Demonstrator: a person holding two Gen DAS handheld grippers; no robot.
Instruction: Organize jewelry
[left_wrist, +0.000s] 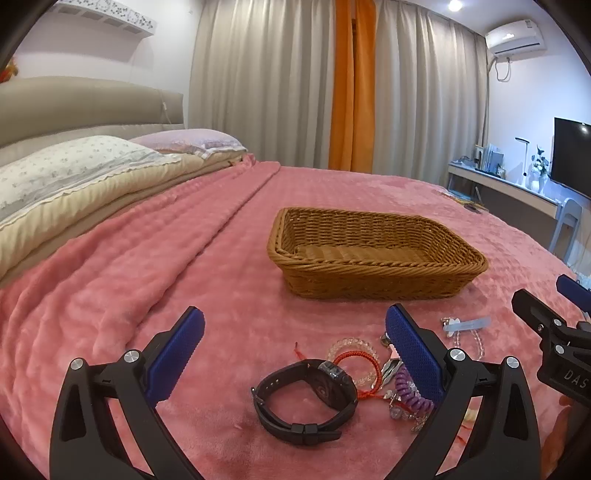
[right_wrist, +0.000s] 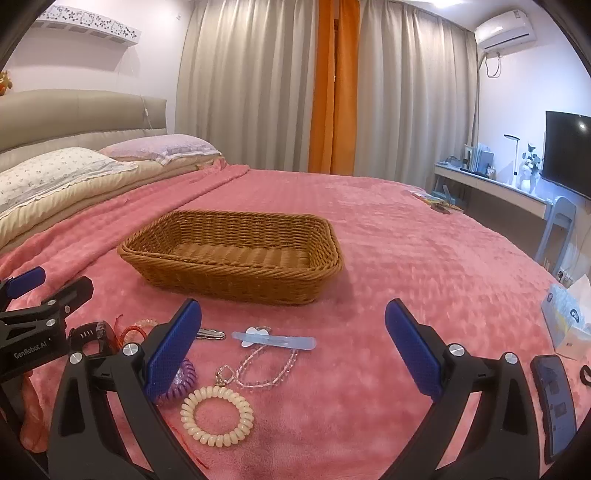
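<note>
An empty wicker basket (left_wrist: 373, 254) (right_wrist: 236, 258) stands on the pink blanket. In front of it lies a pile of jewelry. In the left wrist view a black watch (left_wrist: 306, 398), a red cord bracelet (left_wrist: 356, 363), a clear bead bracelet (left_wrist: 351, 345) and a purple coil band (left_wrist: 410, 393) lie between the fingers of my open, empty left gripper (left_wrist: 295, 354). In the right wrist view a cream coil band (right_wrist: 217, 415), a blue hair clip (right_wrist: 275, 340), a clear bead bracelet (right_wrist: 266, 369) and the purple coil (right_wrist: 181, 384) lie under my open, empty right gripper (right_wrist: 291, 350).
Pillows (left_wrist: 74, 166) and a headboard lie at the left. A phone (right_wrist: 556, 402) and a tissue pack (right_wrist: 567, 321) lie at the right on the bed. A desk with a TV (right_wrist: 567, 151) stands beyond the bed's right edge. Small items (right_wrist: 437, 201) lie at the far right corner.
</note>
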